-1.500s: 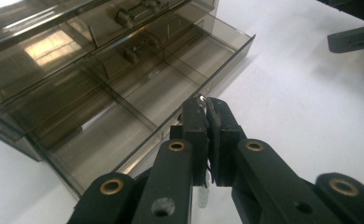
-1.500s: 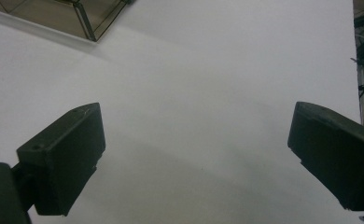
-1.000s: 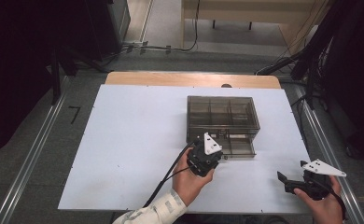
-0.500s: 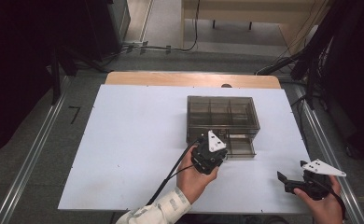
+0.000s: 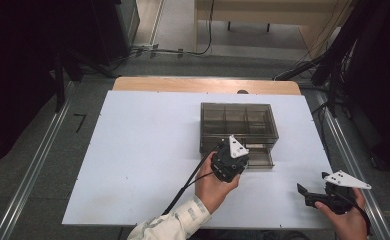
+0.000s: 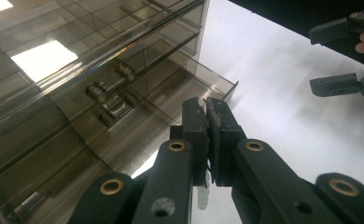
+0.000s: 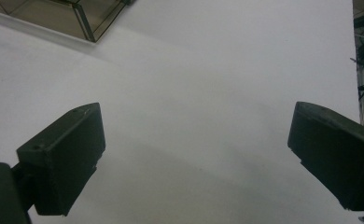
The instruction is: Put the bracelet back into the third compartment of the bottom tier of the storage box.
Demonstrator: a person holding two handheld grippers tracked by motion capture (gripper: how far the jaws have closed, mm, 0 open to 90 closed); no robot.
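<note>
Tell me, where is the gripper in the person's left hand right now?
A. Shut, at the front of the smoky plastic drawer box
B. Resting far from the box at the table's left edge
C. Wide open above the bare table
A: the left gripper has its jaws pressed together right at the front of the drawer box.

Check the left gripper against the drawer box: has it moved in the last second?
Yes, slightly. The left gripper has crept up and to the right in the high view, closer to the front of the smoked drawer box, which has stayed put on the white tabletop.
</note>
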